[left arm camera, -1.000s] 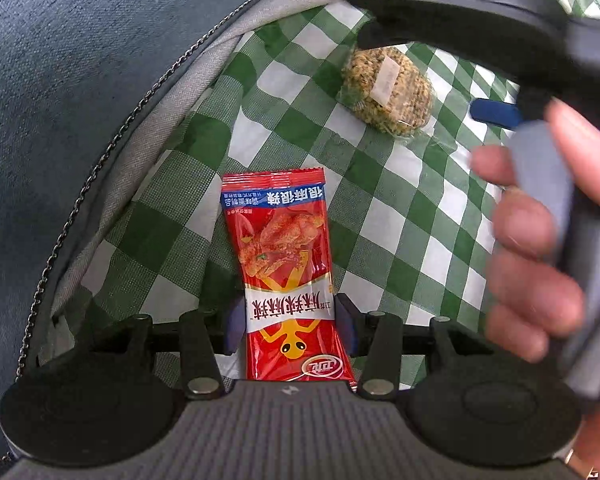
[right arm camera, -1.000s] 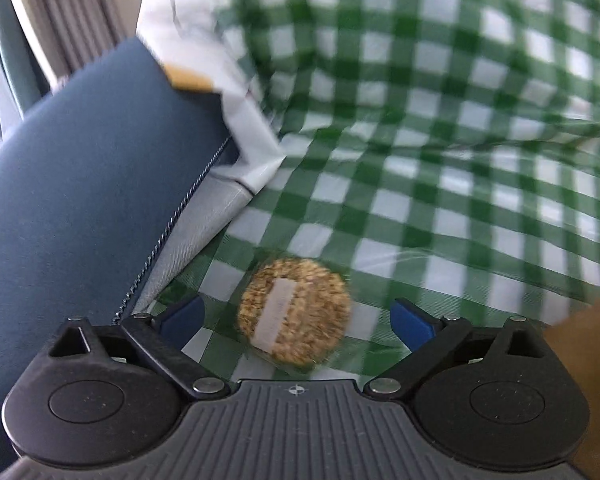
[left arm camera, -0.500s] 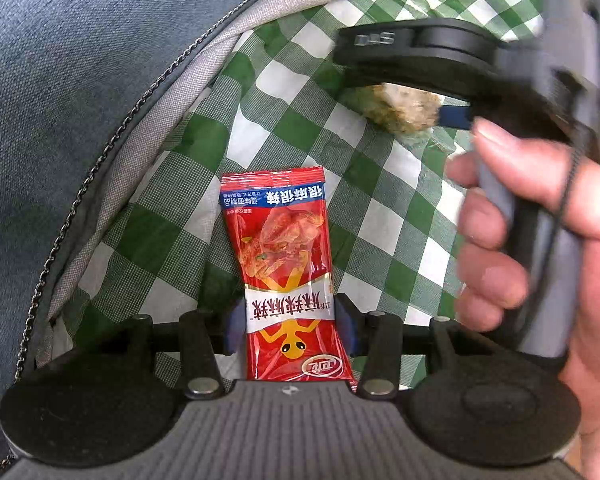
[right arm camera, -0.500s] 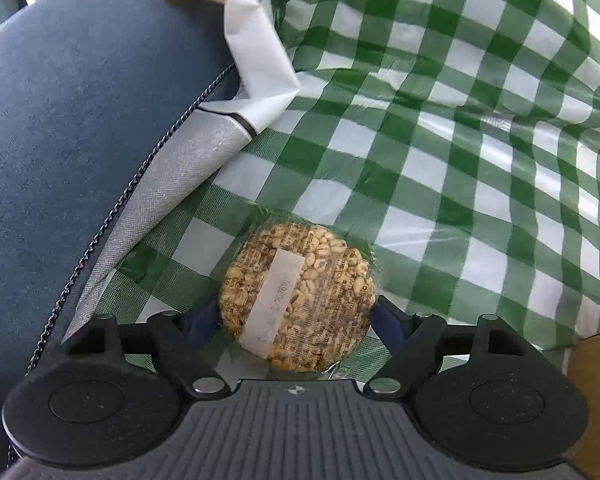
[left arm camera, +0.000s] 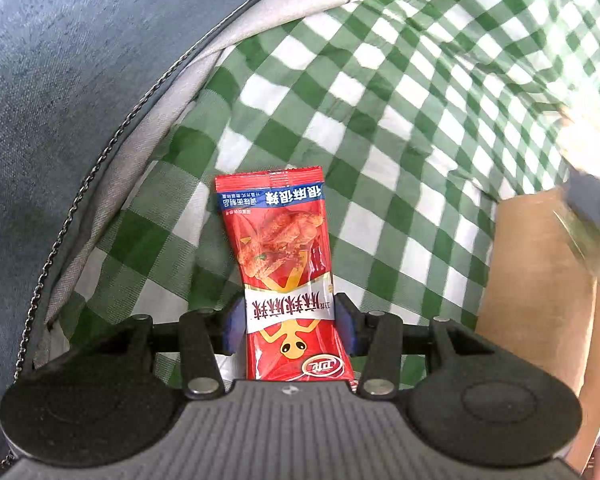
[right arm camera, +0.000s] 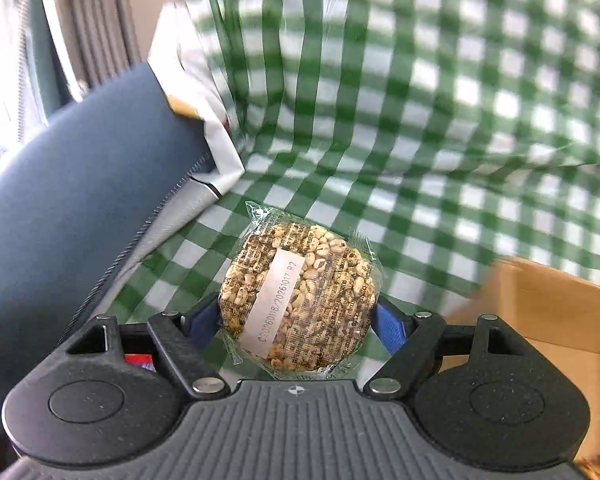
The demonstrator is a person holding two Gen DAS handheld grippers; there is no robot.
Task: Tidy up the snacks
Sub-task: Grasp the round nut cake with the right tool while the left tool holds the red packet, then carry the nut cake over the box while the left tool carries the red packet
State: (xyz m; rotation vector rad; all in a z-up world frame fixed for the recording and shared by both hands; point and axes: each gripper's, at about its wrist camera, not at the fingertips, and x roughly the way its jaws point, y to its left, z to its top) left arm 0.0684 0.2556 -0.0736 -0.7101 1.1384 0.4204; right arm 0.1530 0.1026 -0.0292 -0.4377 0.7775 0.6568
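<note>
My left gripper (left arm camera: 290, 326) clamps the red snack packet (left arm camera: 286, 280); my right gripper (right arm camera: 296, 322), jaws just closed in, grips the wrapped grain cake (right arm camera: 298, 298).

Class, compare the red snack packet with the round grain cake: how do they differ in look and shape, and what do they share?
The red snack packet is long and rectangular; the round grain cake is a disc. The packet is opaque, printed red foil; the cake sits in clear wrap showing its grains, with a white date sticker. Shared: each is clamped between blue pads, the packet by the left gripper, the cake by the right gripper, over the green checked cloth.
</note>
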